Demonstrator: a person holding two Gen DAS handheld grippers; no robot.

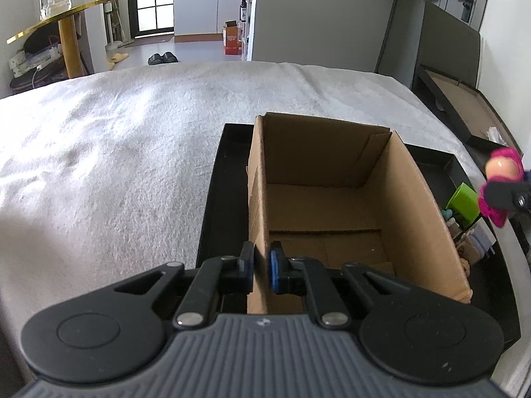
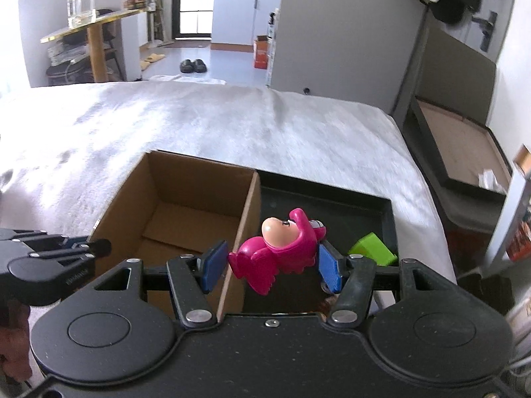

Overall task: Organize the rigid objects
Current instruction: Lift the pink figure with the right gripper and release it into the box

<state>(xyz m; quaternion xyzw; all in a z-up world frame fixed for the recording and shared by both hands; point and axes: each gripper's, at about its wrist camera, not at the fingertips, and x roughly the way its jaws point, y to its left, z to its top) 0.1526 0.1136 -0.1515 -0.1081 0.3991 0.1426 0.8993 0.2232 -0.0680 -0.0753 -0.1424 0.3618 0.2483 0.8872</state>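
An open, empty cardboard box [image 1: 332, 212] [image 2: 186, 219] stands in a black tray [image 1: 212, 199] [image 2: 332, 192] on a white blanket. My left gripper [image 1: 261, 270] [image 2: 99, 247] is shut on the box's left wall, one finger inside and one outside. Between the blue pads [image 2: 215, 265] of my right gripper [image 2: 272, 267] sits a pink toy figure [image 2: 278, 252] [image 1: 501, 182] with a peach face. It hangs over the box's right wall and the tray beside it. A green block [image 2: 371, 248] [image 1: 463, 204] lies in the tray right of the box.
Several small items [image 1: 471, 242] sit in the tray by the green block. The white blanket [image 1: 116, 165] spreads left and beyond the tray. A dark low shelf with a cardboard sheet [image 2: 458, 139] stands at the right. A gold side table [image 2: 93, 26] stands far left.
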